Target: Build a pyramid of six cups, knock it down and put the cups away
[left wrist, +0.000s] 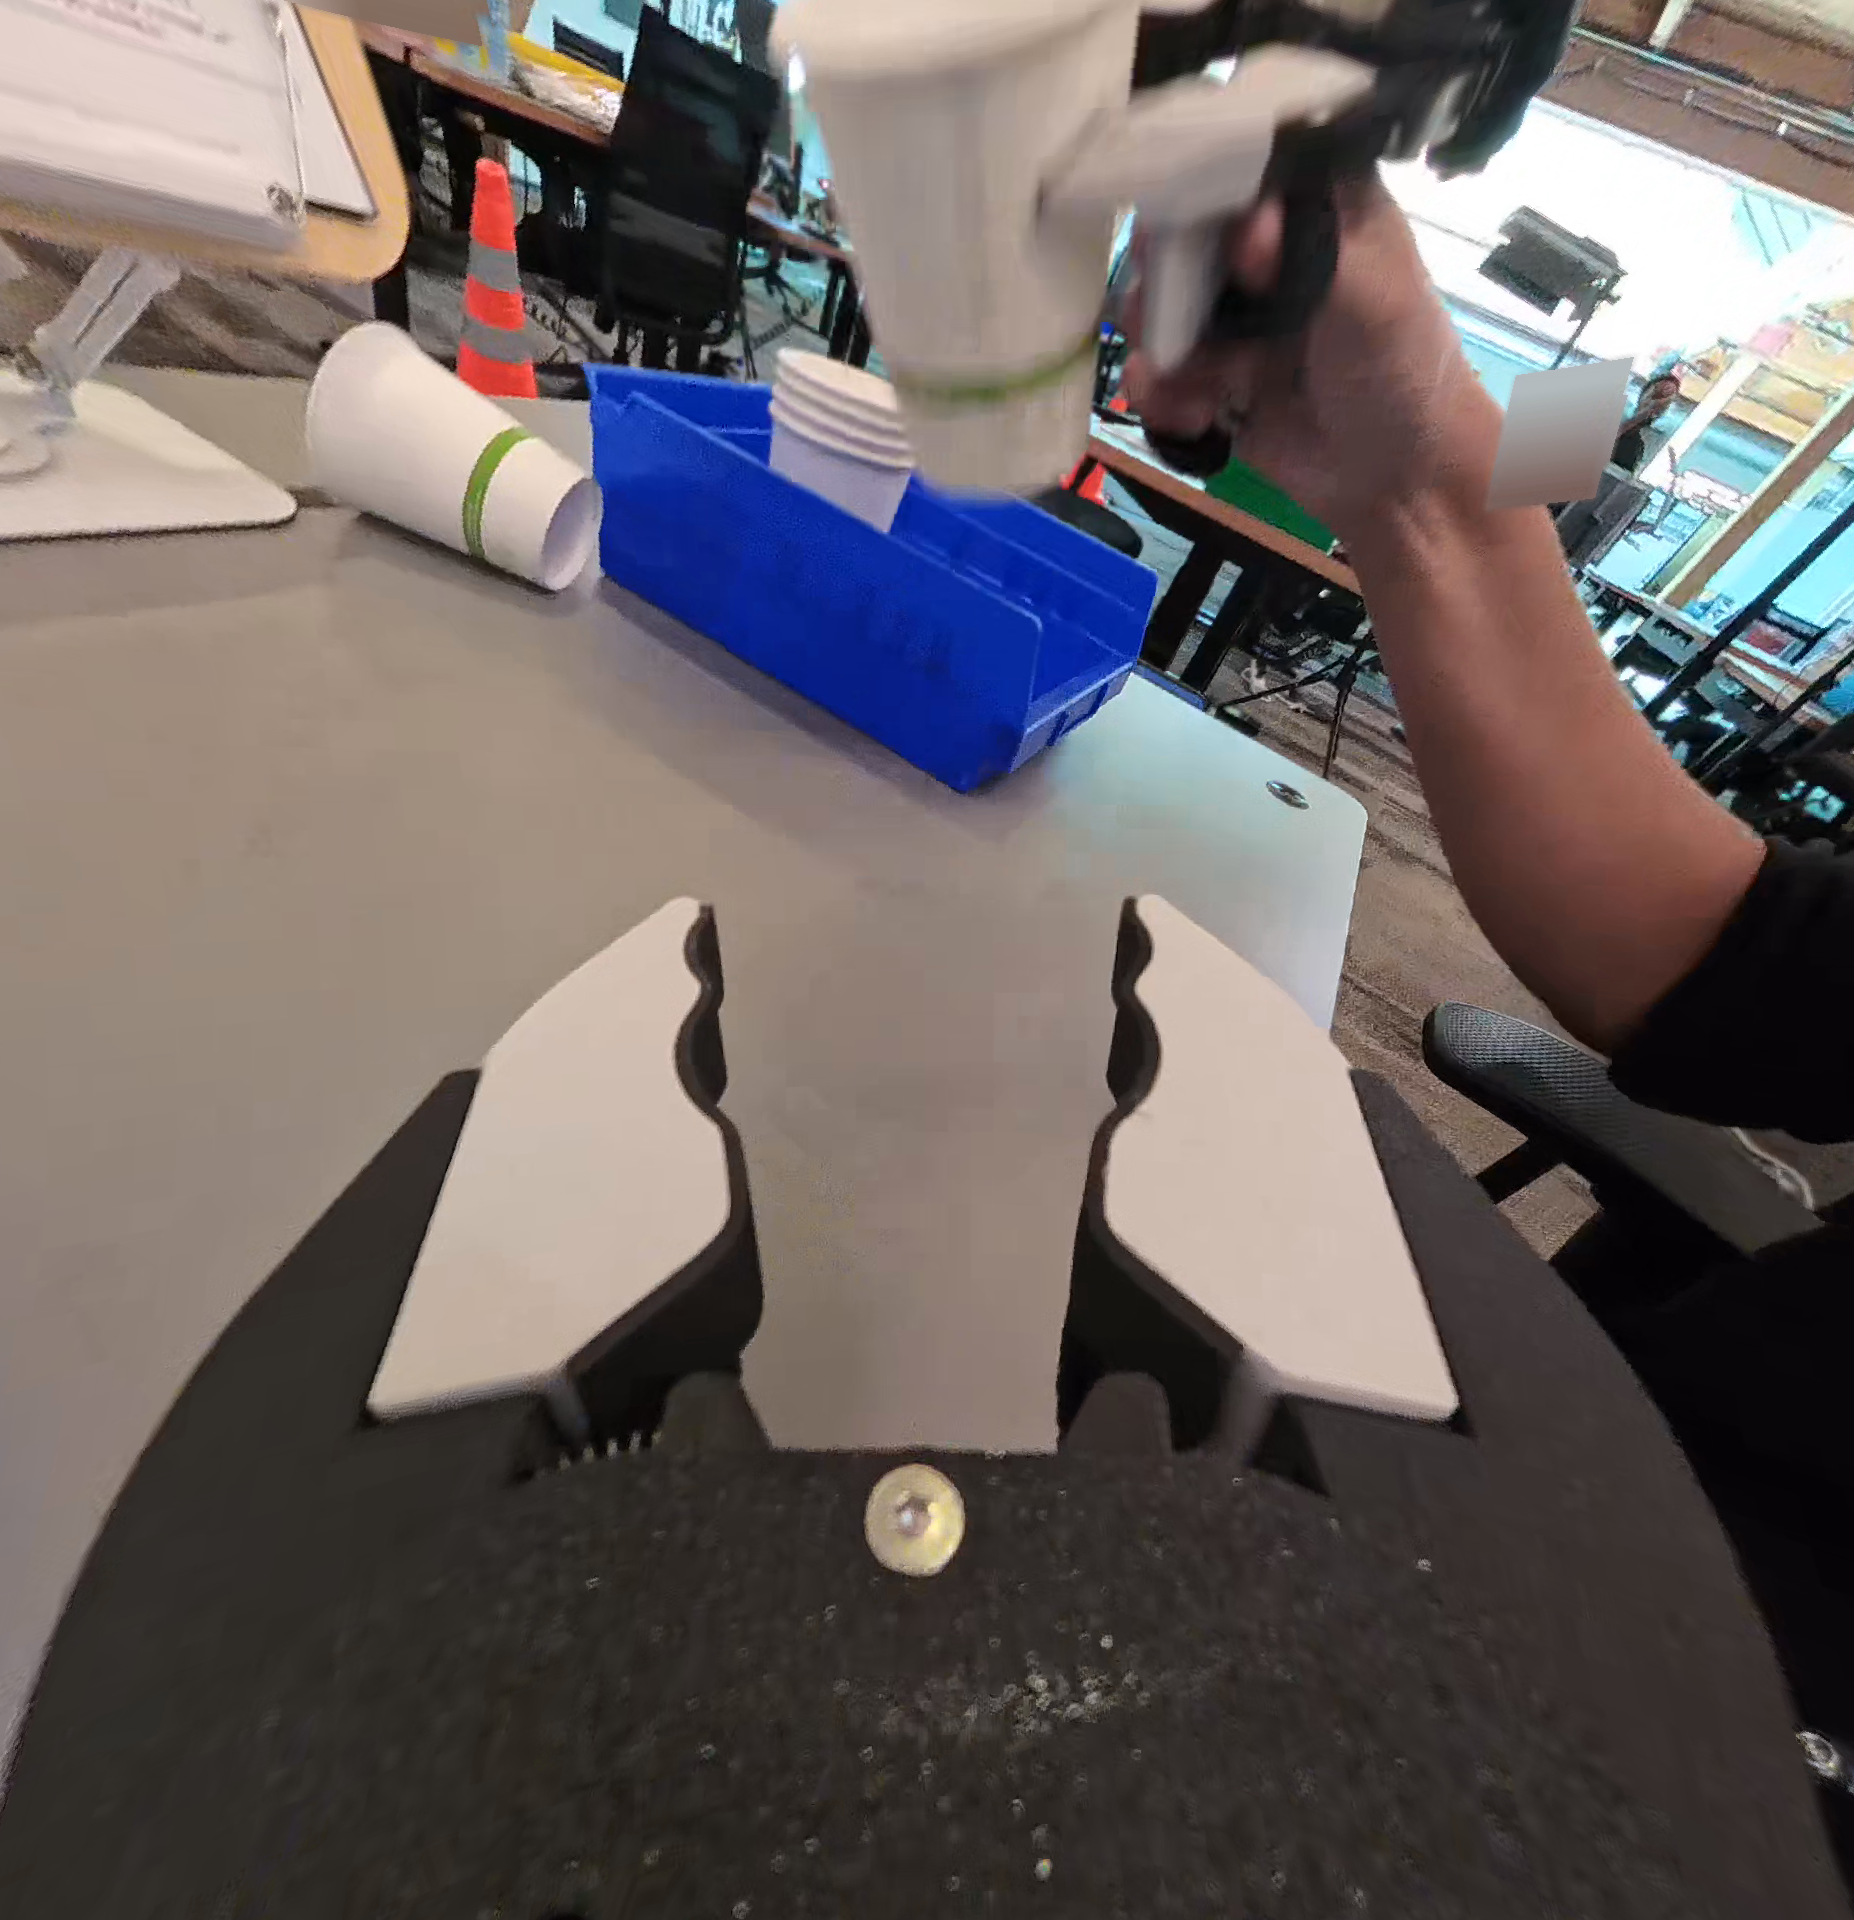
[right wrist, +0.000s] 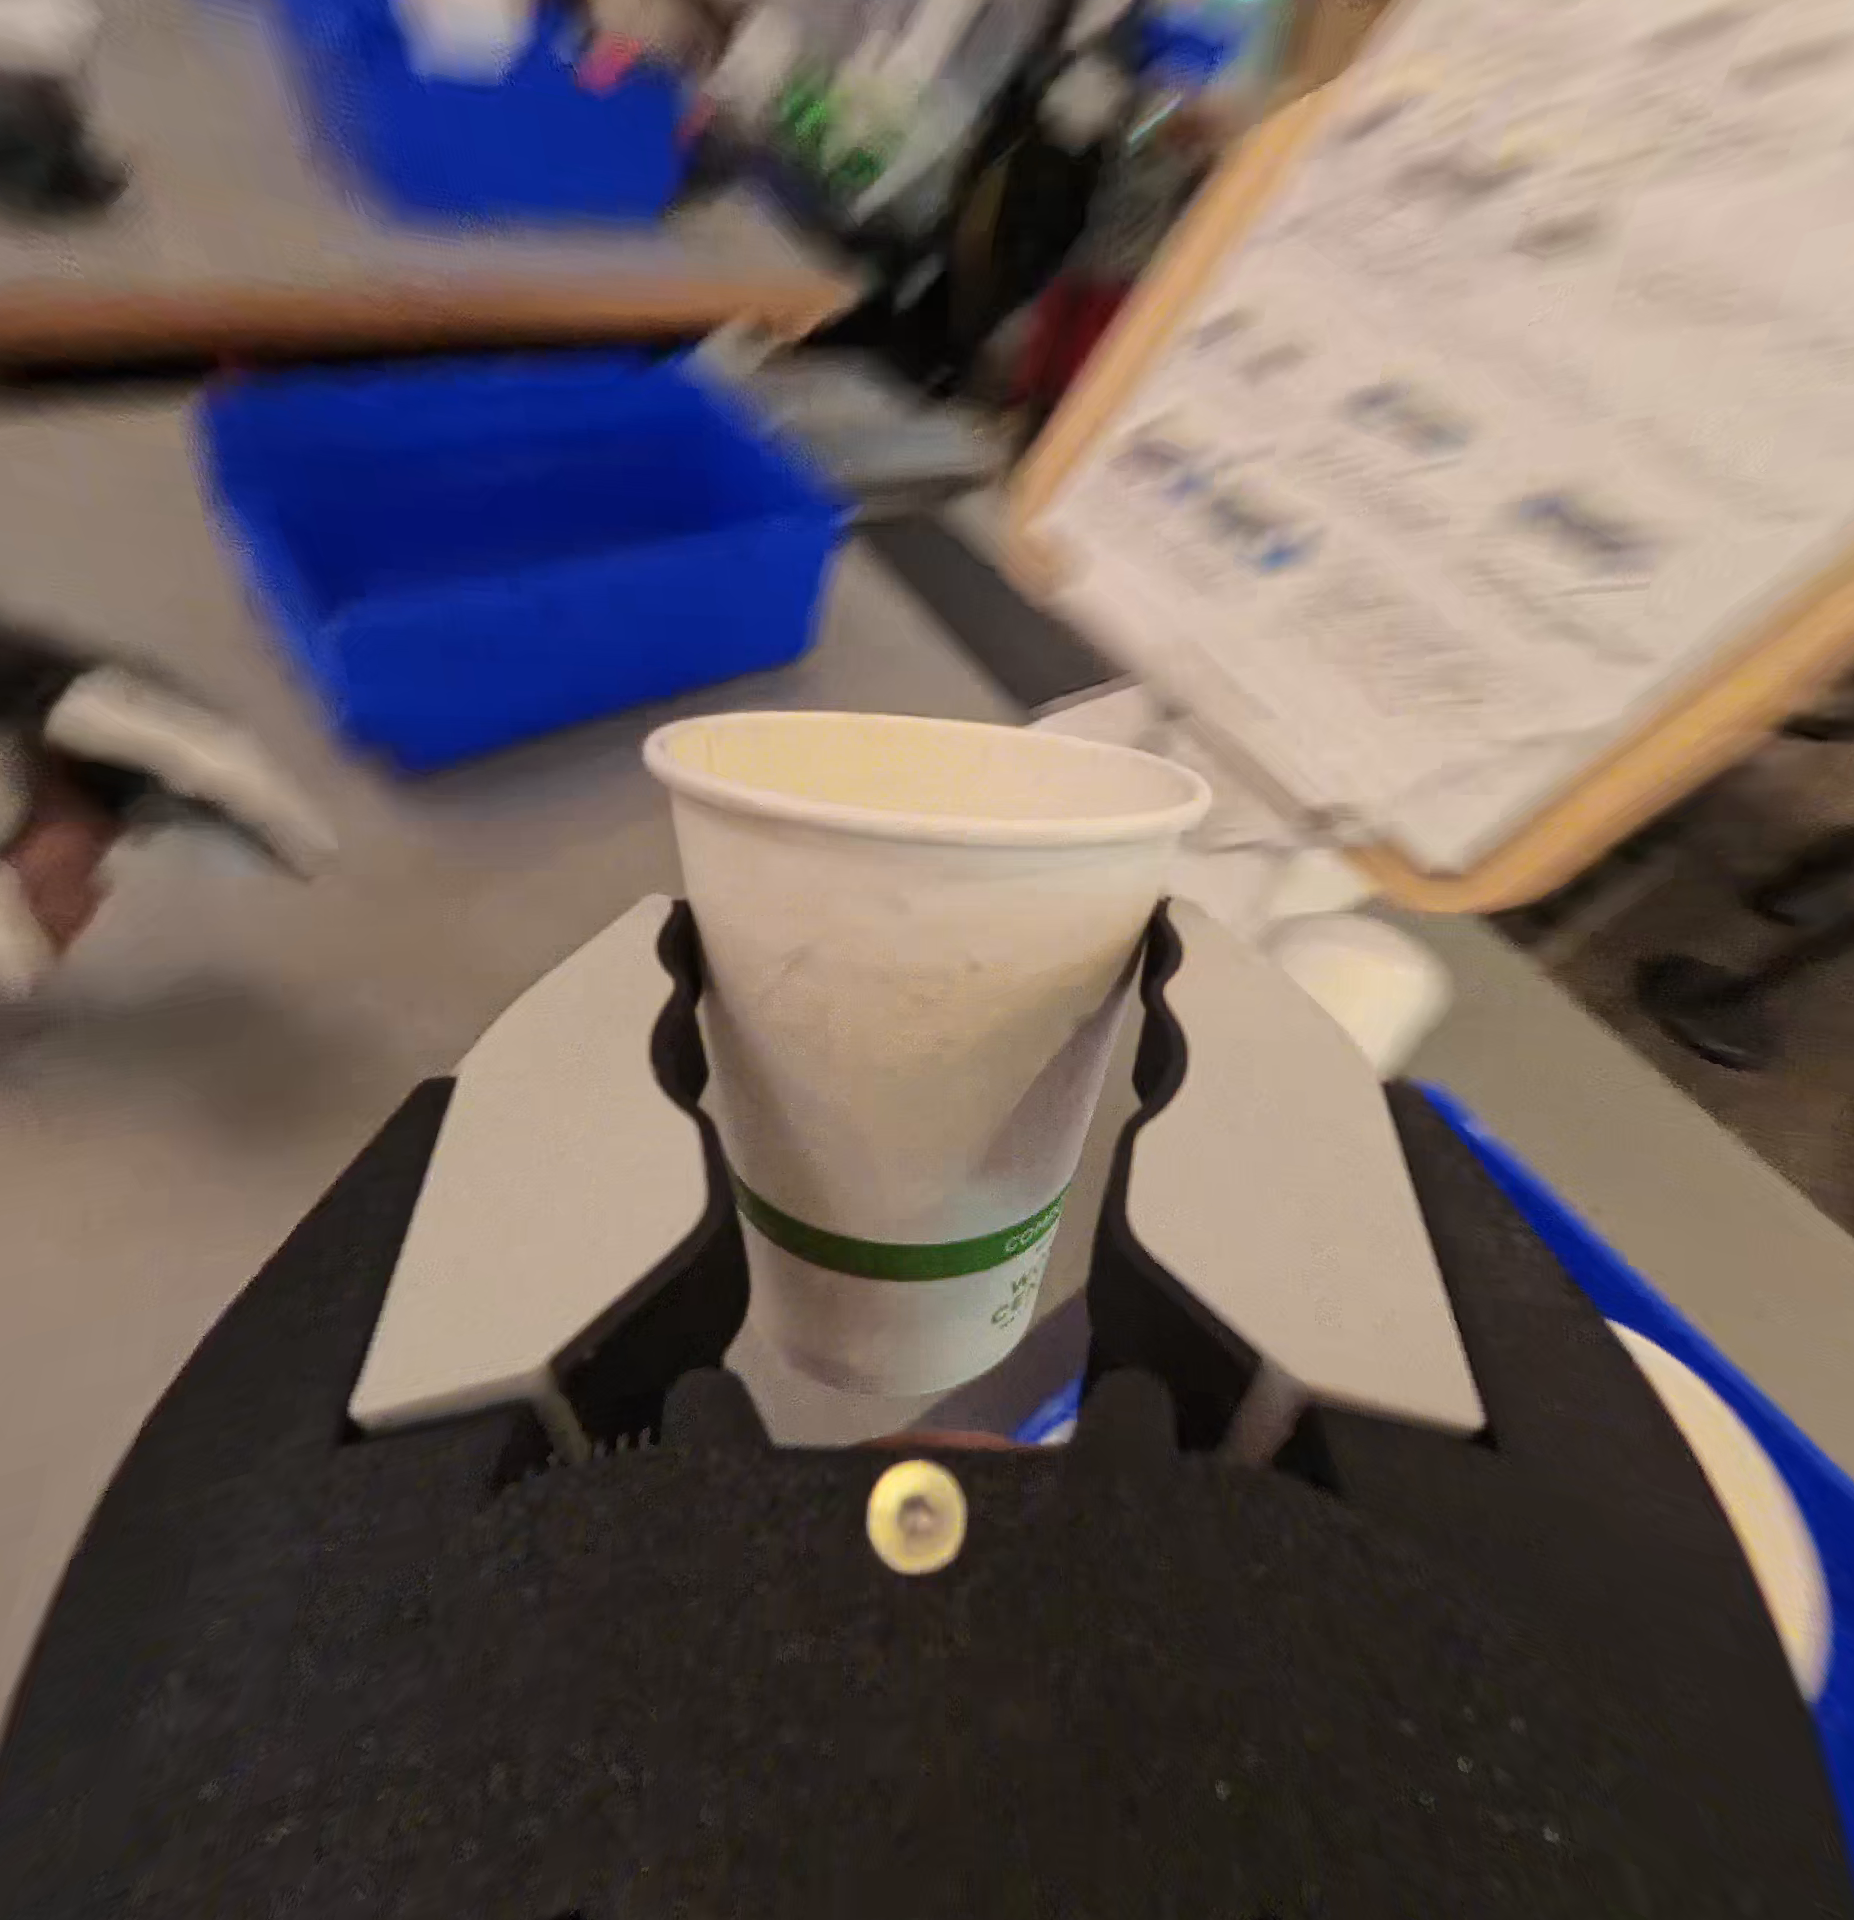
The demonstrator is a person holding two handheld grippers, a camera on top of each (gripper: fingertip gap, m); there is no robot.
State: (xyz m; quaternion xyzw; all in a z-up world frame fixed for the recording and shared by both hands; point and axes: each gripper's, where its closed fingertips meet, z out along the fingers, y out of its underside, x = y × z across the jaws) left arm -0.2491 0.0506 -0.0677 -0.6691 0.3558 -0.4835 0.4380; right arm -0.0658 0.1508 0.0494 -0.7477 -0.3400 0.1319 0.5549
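Cup carried to the bin for stowing.
Right gripper [right wrist: 918, 1049] pinches an upright cup [right wrist: 918, 1039] at its sides, held above the stack [left wrist: 840, 442] in the blue bin [left wrist: 871, 613], apparently for nesting; left gripper [left wrist: 915, 1049] spread, empty, low over the table [left wrist: 279, 831]; another cup [left wrist: 440, 457] lies beside the bin.

Green print on held cup [right wrist: 928, 1049] — partly hidden

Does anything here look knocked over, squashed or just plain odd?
Yes. One white paper cup with a green band lies on its side on the grey table, beside the blue plastic bin. The white paper cup in the right claw looks creased and dented where the claw squeezes it.
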